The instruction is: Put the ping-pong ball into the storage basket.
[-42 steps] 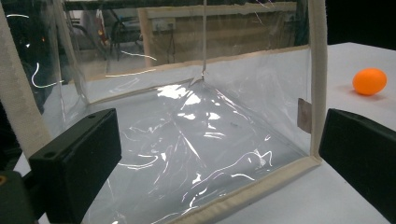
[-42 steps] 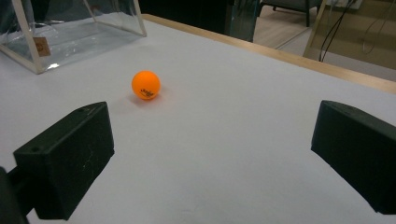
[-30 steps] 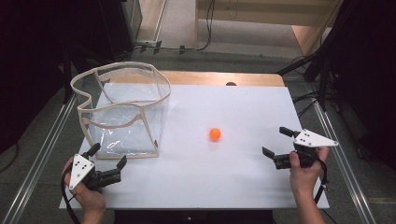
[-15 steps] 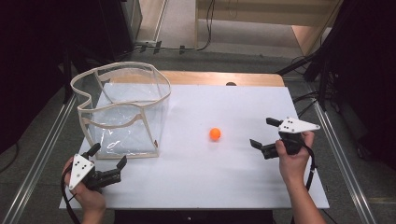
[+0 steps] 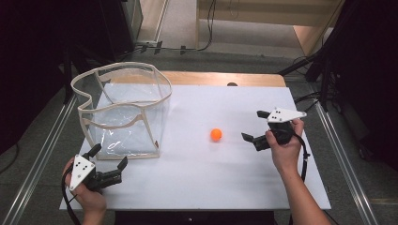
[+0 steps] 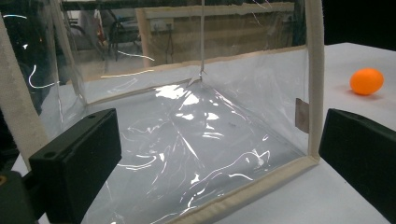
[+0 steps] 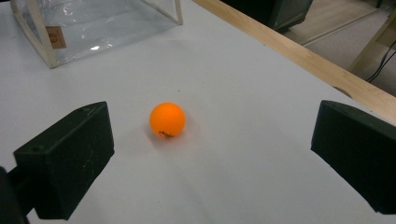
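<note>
An orange ball (image 5: 216, 135) lies on the white table (image 5: 202, 187), right of the middle. My right gripper (image 5: 253, 126) stands open just right of the ball, its jaws pointing at it. The right gripper view has the orange ball (image 7: 167, 120) ahead of the wide-apart jaws, nearer the left one. A clear plastic bag (image 5: 124, 112) with cream trim stands open at the left. My left gripper (image 5: 109, 157) is open at the table's front left, just in front of the bag. In the left gripper view the clear plastic bag (image 6: 187, 126) is close up, with the orange ball (image 6: 366, 81) far right.
A wooden edge (image 5: 220, 78) runs along the table's far side. Metal rails (image 5: 42, 159) flank the table on both sides. Bare white surface stretches between the bag and the ball and along the front.
My right gripper has moved left and farther up the table, closing in on the ball. The left gripper, the bag and the ball have stayed put.
</note>
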